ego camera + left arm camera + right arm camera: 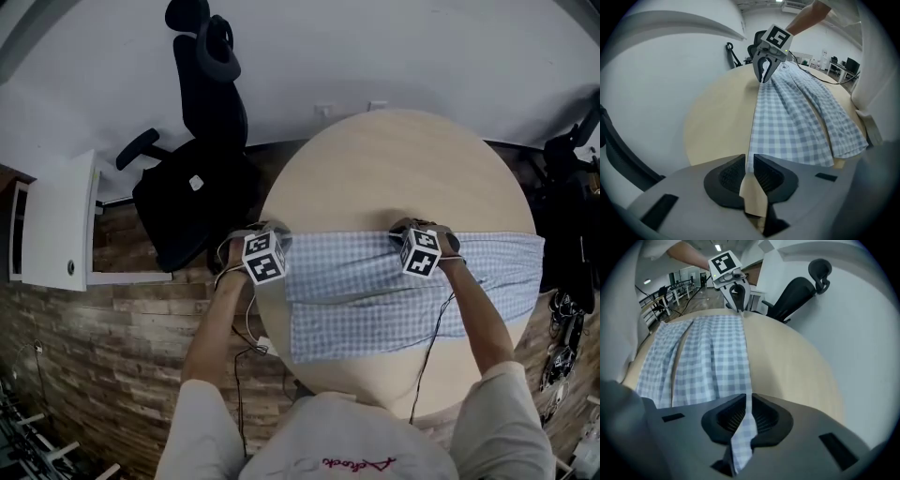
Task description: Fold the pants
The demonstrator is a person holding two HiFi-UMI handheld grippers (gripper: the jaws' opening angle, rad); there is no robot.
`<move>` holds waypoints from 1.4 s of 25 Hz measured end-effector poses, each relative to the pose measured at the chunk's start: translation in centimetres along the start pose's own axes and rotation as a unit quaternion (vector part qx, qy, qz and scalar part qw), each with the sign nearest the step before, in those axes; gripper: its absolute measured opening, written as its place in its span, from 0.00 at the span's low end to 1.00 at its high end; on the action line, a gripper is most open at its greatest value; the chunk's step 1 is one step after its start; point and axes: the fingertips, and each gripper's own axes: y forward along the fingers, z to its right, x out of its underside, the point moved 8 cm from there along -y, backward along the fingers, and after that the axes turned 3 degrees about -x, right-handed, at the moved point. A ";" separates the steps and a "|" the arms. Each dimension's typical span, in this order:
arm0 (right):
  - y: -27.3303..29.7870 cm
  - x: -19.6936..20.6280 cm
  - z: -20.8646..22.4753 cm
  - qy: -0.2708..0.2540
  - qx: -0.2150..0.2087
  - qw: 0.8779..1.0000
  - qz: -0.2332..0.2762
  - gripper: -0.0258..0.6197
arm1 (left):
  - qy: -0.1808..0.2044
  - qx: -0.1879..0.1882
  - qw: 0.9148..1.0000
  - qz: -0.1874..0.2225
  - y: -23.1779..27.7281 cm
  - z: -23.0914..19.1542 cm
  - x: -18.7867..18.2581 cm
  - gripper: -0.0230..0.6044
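Blue-and-white checked pants [375, 286] lie spread across the round pale wooden table [394, 169], one end hanging over the right rim. My left gripper [275, 234] is shut on the pants' far edge at the left end. In the left gripper view the cloth [797, 122] runs into my closed jaws [748, 171], and the right gripper [764, 75] shows beyond. My right gripper [405, 232] is shut on the same far edge further right. In the right gripper view a strip of checked cloth [708, 357] is pinched in its jaws [746, 416], with the left gripper [739, 303] ahead.
A black office chair [202, 159] stands by the table's far left. A white cabinet [56, 220] is at the left. Dark gear [572, 216] sits on the floor at the right. Cables [239, 328] hang from both grippers near the table's near rim.
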 end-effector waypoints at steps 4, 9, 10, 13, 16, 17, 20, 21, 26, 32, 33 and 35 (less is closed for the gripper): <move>0.7 0.1 1.2 0.000 -0.061 0.998 -0.012 0.27 | -0.009 0.051 0.998 -0.026 1.0 -0.4 0.8 0.32; 1.3 0.9 2.4 0.001 -0.109 0.994 -0.024 0.26 | 0.007 0.086 0.995 -0.046 1.7 -0.5 0.8 0.29; 1.4 0.9 2.5 -0.001 -0.116 0.993 -0.027 0.25 | 0.006 0.091 0.995 -0.048 1.8 -0.7 0.7 0.27; 1.6 1.0 2.8 0.003 -0.131 0.991 -0.024 0.21 | 0.002 0.107 0.993 -0.053 2.1 -1.3 0.4 0.24; 1.7 1.0 2.8 0.008 -0.142 0.990 -0.015 0.18 | -0.008 0.133 0.989 -0.062 2.4 -1.8 0.3 0.24; 1.7 1.0 2.7 0.008 -0.145 0.989 -0.013 0.18 | -0.007 0.140 0.988 -0.065 2.4 -1.9 0.1 0.23; 1.6 1.1 2.5 0.016 -0.153 0.988 -0.009 0.10 | 0.011 0.150 0.986 -0.066 2.4 -1.8 -0.5 0.11; 1.6 1.1 2.5 0.018 -0.154 0.988 -0.007 0.10 | 0.016 0.150 0.986 -0.073 2.4 -1.7 -0.3 0.11; 0.5 1.2 2.9 0.025 -0.140 0.990 0.013 0.09 | 0.029 0.126 0.989 -0.075 1.8 -2.0 -0.1 0.11; -3.6 1.0 5.1 0.026 -0.078 0.996 0.045 0.09 | 0.025 0.052 0.997 -0.050 -1.6 -4.0 -1.2 0.11; -4.6 0.9 5.3 0.024 -0.065 0.996 0.051 0.09 | 0.027 0.036 0.998 -0.045 -2.4 -4.2 -1.5 0.11; -6.6 0.8 5.6 0.017 -0.035 0.997 0.061 0.09 | 0.032 0.001 0.999 -0.034 -4.1 -4.7 -2.3 0.11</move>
